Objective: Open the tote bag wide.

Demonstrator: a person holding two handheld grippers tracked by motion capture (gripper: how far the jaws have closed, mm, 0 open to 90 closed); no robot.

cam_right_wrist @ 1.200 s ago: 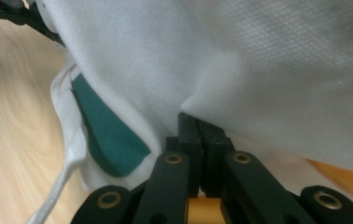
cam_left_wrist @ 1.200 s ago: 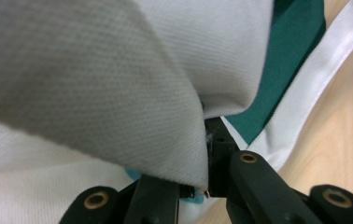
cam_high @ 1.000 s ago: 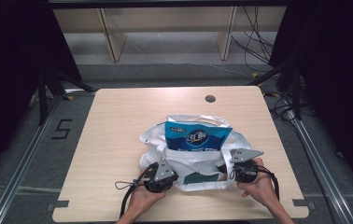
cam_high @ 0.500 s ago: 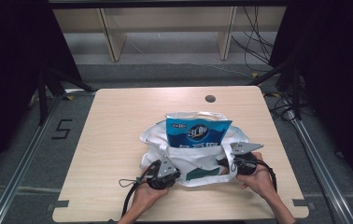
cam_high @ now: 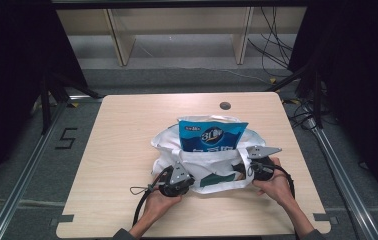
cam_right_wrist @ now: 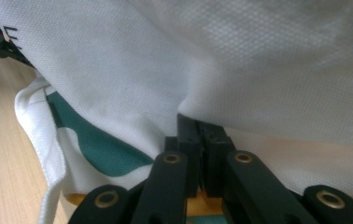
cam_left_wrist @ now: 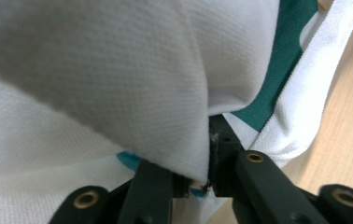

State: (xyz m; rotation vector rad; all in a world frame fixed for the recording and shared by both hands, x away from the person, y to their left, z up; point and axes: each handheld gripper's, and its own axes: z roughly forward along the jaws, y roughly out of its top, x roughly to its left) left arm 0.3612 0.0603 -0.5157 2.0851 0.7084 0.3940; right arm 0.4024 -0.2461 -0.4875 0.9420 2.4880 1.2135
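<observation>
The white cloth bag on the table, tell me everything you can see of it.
The white woven cloth bag with dark green patches lies slumped and creased on the light wooden table, near the person's edge. Its mouth gapes upward around a blue plastic package that stands in it, top half out. The left tongs have a fold of its cloth between their jaws, which have just been opening a little; the right tongs are clamped on its right side. A hemmed edge shows beside the green print.
</observation>
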